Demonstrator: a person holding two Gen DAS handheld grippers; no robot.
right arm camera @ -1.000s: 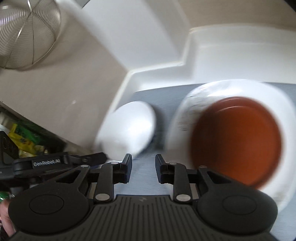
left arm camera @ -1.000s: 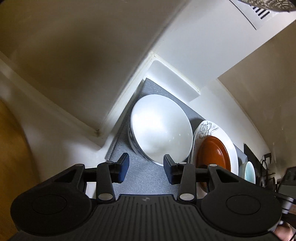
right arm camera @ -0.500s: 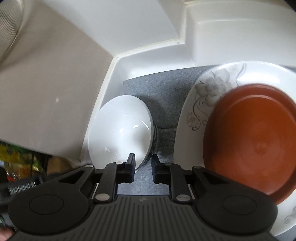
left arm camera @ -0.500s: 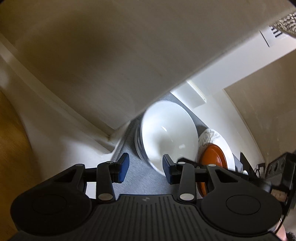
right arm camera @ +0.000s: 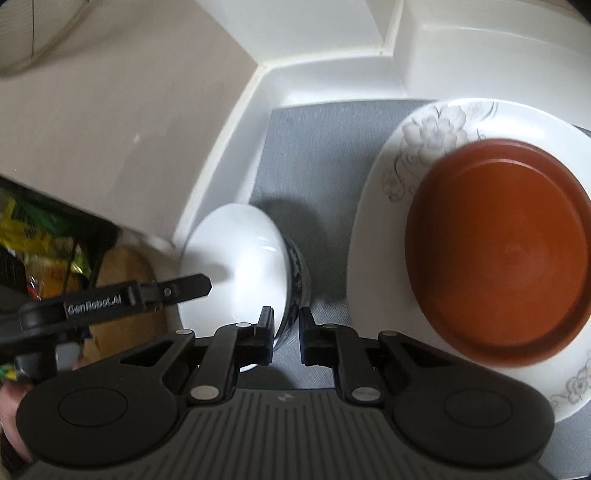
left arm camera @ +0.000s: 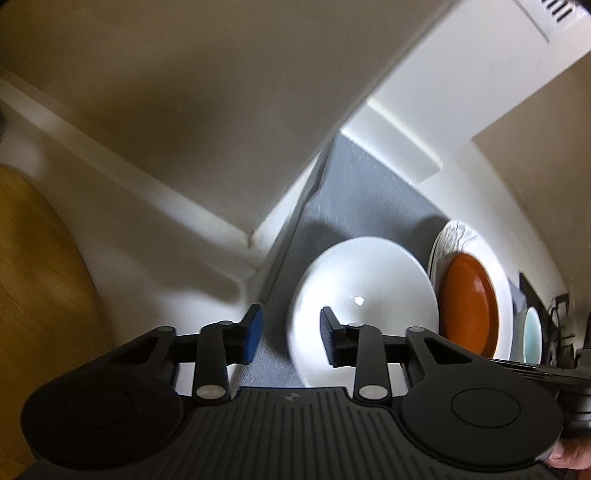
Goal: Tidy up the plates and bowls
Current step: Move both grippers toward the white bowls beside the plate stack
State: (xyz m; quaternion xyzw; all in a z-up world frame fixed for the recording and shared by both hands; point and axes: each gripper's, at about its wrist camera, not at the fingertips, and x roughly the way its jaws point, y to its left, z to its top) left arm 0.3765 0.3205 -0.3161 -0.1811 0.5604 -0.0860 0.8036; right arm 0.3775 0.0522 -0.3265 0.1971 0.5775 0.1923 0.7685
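Note:
A white bowl [left arm camera: 364,302] sits nested in a dark-patterned bowl [right arm camera: 297,284] on a grey mat; it also shows in the right wrist view [right arm camera: 236,266]. Beside it a brown dish [right arm camera: 498,266] lies on a white floral plate [right arm camera: 424,129]; both show in the left wrist view, dish [left arm camera: 467,302] and plate [left arm camera: 456,236]. My left gripper [left arm camera: 291,341] is open and empty, its jaws straddling the white bowl's near rim. My right gripper [right arm camera: 287,339] has a narrow gap around the rim of the nested bowls; whether it grips is unclear.
The grey mat [left arm camera: 354,192] lines a white cabinet shelf with white walls [right arm camera: 332,70]. A pale teal bowl [left arm camera: 532,332] stands at the far right. A wooden board [left arm camera: 33,280] is at the left. A metal strainer [right arm camera: 33,33] hangs at upper left.
Both grippers have moved in closer to the bowl stack. The left gripper has swung so its jaws straddle the white bowl's rim. The right gripper's jaws have narrowed around the stack's rim.

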